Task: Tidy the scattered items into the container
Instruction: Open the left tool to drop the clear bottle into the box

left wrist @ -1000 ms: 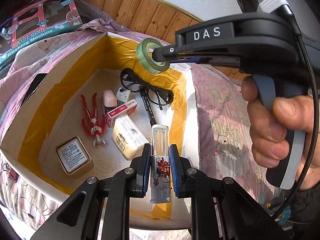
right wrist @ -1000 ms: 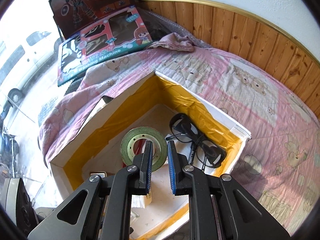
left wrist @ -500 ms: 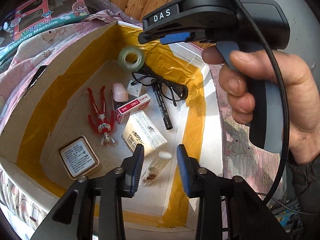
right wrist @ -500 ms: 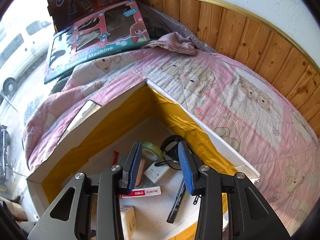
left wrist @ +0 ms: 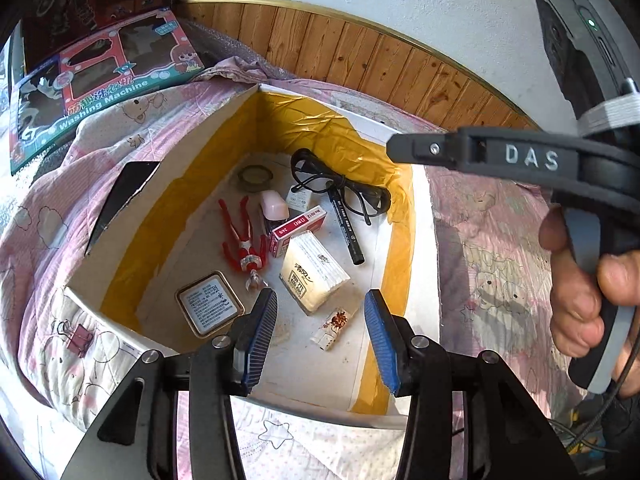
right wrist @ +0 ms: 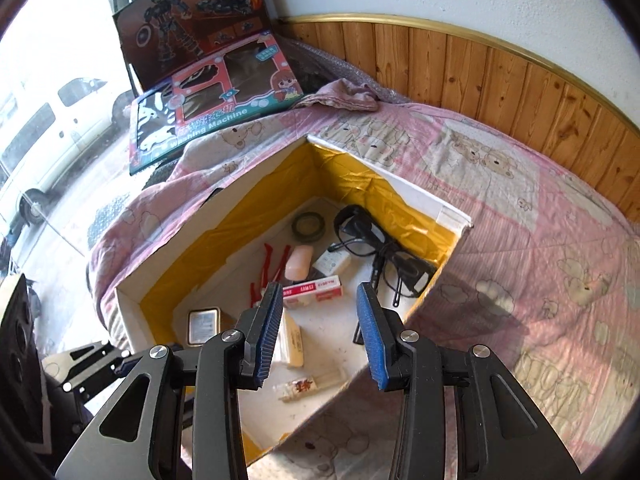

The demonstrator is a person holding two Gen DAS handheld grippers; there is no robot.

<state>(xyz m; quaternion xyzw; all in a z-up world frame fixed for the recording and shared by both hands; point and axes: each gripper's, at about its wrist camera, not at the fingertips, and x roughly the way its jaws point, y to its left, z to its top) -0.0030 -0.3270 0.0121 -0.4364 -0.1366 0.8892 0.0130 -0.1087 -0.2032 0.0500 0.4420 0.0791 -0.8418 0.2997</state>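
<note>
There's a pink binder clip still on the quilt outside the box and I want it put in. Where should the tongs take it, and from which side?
Grip the binder clip across its pink body, coming straight down from above with the left tongs, which are open and nearest. It lies flat on the soft quilt just outside the cardboard box, so a side approach would likely snag fabric.

I see a bed (right wrist: 540,240) under a pink bear-print quilt (left wrist: 492,248), and directly on it sit the open box (left wrist: 248,120), a small binder clip (left wrist: 78,338) near its corner — and, farther back, a toy package (right wrist: 216,108).
</note>
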